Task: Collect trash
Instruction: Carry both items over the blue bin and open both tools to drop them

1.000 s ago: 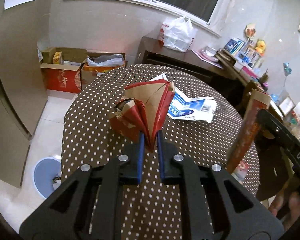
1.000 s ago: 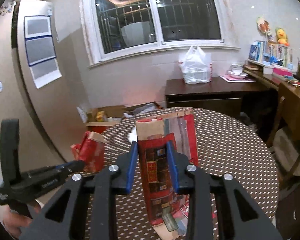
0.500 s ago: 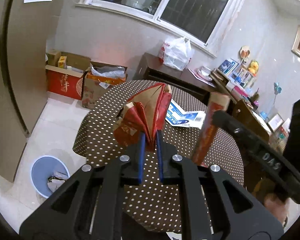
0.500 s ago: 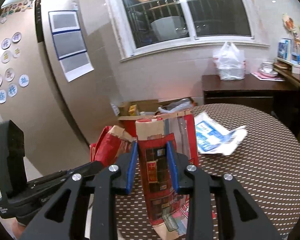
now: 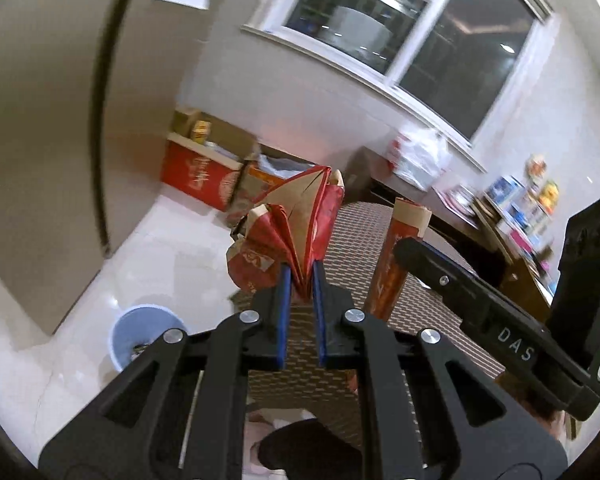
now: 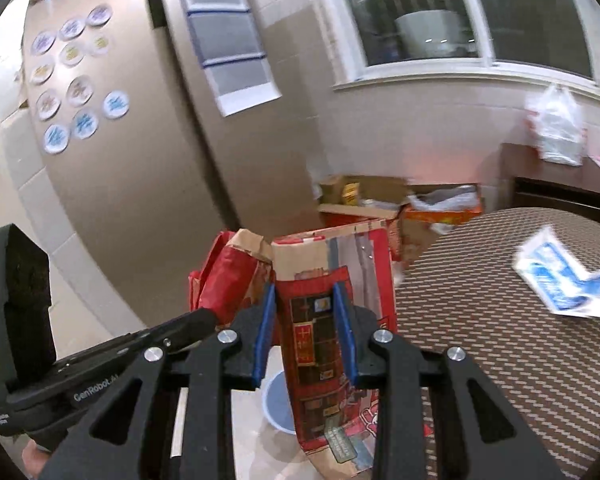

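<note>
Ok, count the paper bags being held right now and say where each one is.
2. A crumpled red bag is clamped in the left gripper; a flat printed red bag is clamped in the right gripper.

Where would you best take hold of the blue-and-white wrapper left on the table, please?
Grip the blue-and-white wrapper at its raised near corner, coming in low from the table's open side with a hand-held gripper. It lies mostly flat on the cloth, so the lifted, creased edge probably gives the fingers something to close on.
</note>
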Tool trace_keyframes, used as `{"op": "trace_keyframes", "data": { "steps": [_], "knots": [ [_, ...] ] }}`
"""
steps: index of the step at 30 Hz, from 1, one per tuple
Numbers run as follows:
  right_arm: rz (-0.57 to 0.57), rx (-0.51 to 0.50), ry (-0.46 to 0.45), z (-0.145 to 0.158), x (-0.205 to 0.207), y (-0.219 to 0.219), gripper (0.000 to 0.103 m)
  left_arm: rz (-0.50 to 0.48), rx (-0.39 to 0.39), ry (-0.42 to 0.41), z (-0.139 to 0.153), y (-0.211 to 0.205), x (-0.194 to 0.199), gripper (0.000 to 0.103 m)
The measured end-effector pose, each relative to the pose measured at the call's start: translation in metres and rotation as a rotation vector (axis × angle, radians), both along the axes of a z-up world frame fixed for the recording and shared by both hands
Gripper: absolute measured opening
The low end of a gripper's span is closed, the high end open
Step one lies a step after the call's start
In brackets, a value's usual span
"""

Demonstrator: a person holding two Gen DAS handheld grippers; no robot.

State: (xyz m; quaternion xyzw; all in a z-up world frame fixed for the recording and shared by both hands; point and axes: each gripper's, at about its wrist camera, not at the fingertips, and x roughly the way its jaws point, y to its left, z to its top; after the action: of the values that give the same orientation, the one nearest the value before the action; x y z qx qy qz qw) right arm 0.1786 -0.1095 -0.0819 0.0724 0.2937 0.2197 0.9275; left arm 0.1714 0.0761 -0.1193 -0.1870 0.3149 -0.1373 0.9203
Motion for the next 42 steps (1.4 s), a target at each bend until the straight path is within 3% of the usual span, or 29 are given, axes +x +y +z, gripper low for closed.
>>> {"op": "trace_keyframes", "data": {
  "steps": [11, 20, 23, 26, 32, 42],
  "knots": [
    [0.130, 0.004, 0.128, -0.062, 0.058, 0.096, 0.028, 0.168, -0.009, 0.125, -0.060, 0.097, 0.035, 0.011],
    [0.163, 0.008, 0.238, -0.132, 0.106, 0.140, 0.028, 0.205, -0.008, 0.243, -0.118, 0.134, 0.074, 0.011],
    [0.153, 0.005, 0.266, -0.149, 0.122, 0.148, 0.032, 0.207, -0.005, 0.269, -0.131, 0.139, 0.086, 0.011],
    [0.133, 0.004, 0.302, -0.162, 0.133, 0.149, 0.047, 0.204, -0.004, 0.296, -0.143, 0.141, 0.094, 0.011],
    [0.075, -0.052, 0.271, -0.164, 0.134, 0.145, 0.056, 0.187, 0.005, 0.330, -0.157, 0.134, 0.109, 0.011],
    [0.015, -0.098, 0.172, -0.138, 0.121, 0.129, 0.065, 0.144, 0.023, 0.341, -0.162, 0.115, 0.120, 0.011]
  ]
}}
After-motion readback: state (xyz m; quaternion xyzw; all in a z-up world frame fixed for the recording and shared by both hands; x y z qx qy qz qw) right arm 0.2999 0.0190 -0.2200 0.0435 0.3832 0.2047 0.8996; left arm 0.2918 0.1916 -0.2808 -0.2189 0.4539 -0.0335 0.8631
